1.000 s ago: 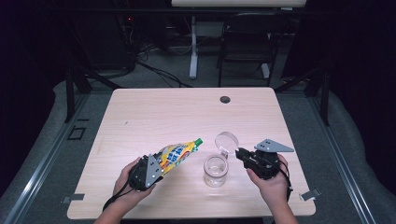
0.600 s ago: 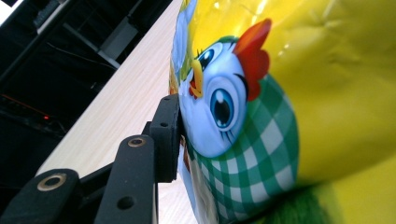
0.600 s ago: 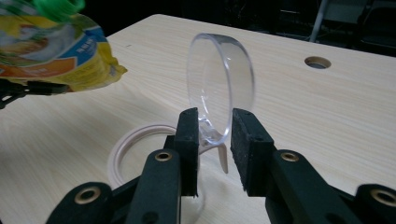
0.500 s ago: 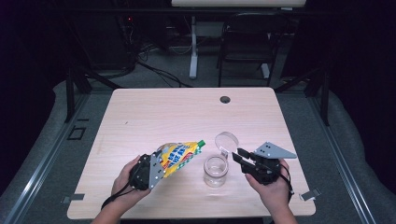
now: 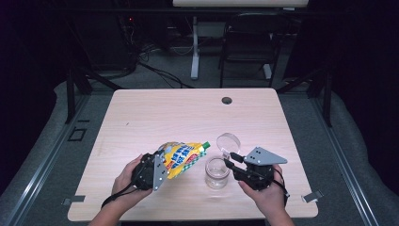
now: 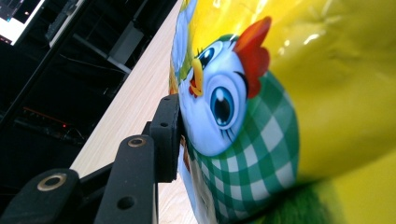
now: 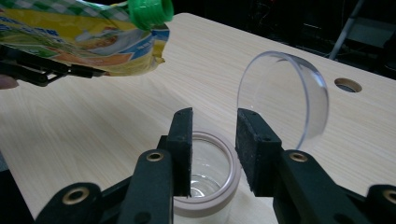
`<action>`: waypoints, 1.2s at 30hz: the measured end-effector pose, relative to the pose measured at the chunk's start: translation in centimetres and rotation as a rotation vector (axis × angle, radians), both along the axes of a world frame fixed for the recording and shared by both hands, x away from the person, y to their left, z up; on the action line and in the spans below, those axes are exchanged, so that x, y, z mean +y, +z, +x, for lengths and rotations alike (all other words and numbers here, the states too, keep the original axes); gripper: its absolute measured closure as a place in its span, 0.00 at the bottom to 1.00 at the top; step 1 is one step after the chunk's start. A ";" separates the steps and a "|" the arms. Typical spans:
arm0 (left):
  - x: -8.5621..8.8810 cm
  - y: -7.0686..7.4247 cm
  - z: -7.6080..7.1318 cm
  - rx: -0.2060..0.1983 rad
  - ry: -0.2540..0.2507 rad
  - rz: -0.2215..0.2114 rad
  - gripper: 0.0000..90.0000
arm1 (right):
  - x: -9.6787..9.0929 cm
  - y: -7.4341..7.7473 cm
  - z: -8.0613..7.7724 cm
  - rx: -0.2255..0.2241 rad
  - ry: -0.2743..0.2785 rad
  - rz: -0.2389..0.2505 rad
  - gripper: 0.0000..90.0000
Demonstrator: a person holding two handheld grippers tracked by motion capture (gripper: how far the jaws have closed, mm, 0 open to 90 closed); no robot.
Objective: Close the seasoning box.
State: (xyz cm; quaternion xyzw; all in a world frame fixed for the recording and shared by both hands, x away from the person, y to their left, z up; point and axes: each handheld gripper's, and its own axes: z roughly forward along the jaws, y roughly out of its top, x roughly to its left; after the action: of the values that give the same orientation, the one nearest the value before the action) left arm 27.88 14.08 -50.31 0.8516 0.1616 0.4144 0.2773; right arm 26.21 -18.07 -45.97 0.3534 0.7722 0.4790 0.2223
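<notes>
Pads of our left gripper [image 5: 157, 168] press on the yellow pouch [image 5: 184, 157]: in the left gripper view one black pad [image 6: 169, 135] sits flat against the printed face, so we hold the pouch off the table with its green cap [image 7: 150, 11] tilted toward the glass jar [image 5: 217, 172]. Fingers of our right gripper [image 7: 214, 150] have just been opening and now stand moderately apart with nothing pinched between them; the jar's rim lies right under them, touching neither pad as far as we can tell. Just behind the jar its clear lid [image 7: 280, 98] stands hinged open and upright, well out of the mouth.

The step, as we judge it, is getting the pouch's contents into the jar, and the cap looks to be on. We should bring the right fingers up to that cap, close squarely on its ribbed sides and twist while the left keeps a firm, steady squeeze lower on the pouch, not so hard that paste spurts once the cap comes off. Afterwards we keep the spout centred over the jar on the wooden table [image 5: 179, 113], clear of the lid.
</notes>
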 end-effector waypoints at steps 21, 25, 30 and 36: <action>-1.6 -1.4 -0.4 -0.038 -0.032 0.110 0.66 | 2.0 -0.4 -0.7 -0.004 0.074 -0.033 0.75; -1.7 -1.6 -0.3 -0.035 -0.033 0.123 0.66 | 2.1 -0.6 -0.8 0.000 0.080 -0.034 0.75; -1.8 -1.8 -0.2 -0.036 -0.030 0.133 0.67 | 2.4 -0.7 -1.0 -0.001 0.091 -0.041 0.75; -1.9 -2.0 -0.3 -0.046 -0.031 0.161 0.67 | 2.7 -0.8 -1.0 -0.003 0.100 -0.038 0.76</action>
State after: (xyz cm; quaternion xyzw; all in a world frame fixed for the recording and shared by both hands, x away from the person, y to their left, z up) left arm 27.59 12.20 -52.30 0.8637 0.1083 0.4413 0.2181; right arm 25.21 -15.37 -46.74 0.3093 0.7975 0.4755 0.2058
